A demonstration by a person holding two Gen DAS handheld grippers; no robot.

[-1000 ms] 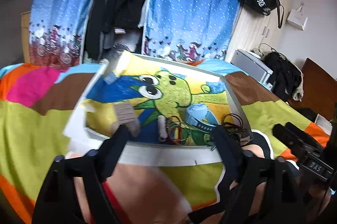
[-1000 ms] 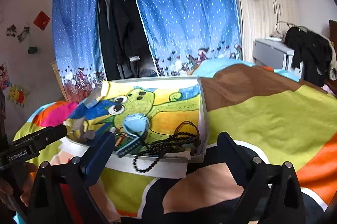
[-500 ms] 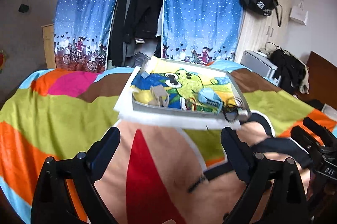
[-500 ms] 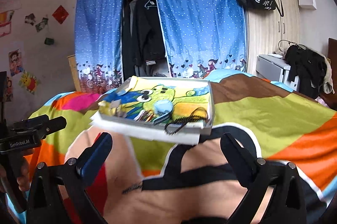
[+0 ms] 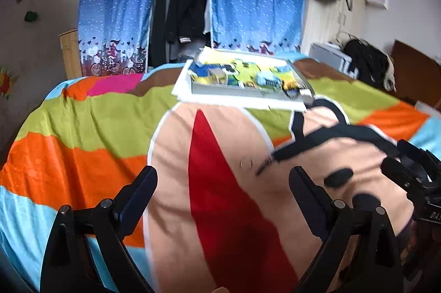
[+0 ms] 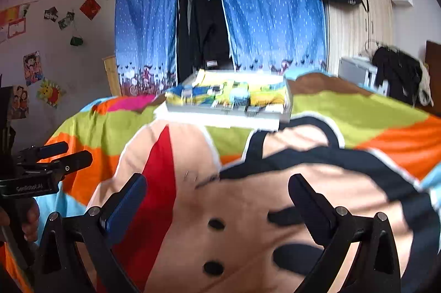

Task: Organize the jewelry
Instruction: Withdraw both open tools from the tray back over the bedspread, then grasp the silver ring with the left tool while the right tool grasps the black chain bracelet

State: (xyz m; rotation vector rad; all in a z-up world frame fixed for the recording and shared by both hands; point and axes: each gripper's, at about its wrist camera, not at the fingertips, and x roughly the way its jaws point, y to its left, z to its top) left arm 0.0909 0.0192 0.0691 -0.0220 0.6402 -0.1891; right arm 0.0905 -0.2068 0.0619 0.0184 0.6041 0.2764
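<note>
The right gripper (image 6: 217, 199) is hanging over the bright blanket (image 6: 358, 122) with its two fingers wide apart and nothing between them. Far ahead, a flat tray (image 6: 226, 111) is lying on the blanket, too blurry to tell what is inside. The left gripper (image 6: 66, 155) is poking in from the side.

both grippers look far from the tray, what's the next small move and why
Probably bring the left gripper forward toward the tray. Both it and the right gripper are open and empty over the bedspread, while the jewelry lies in the tray at the far end.
</note>
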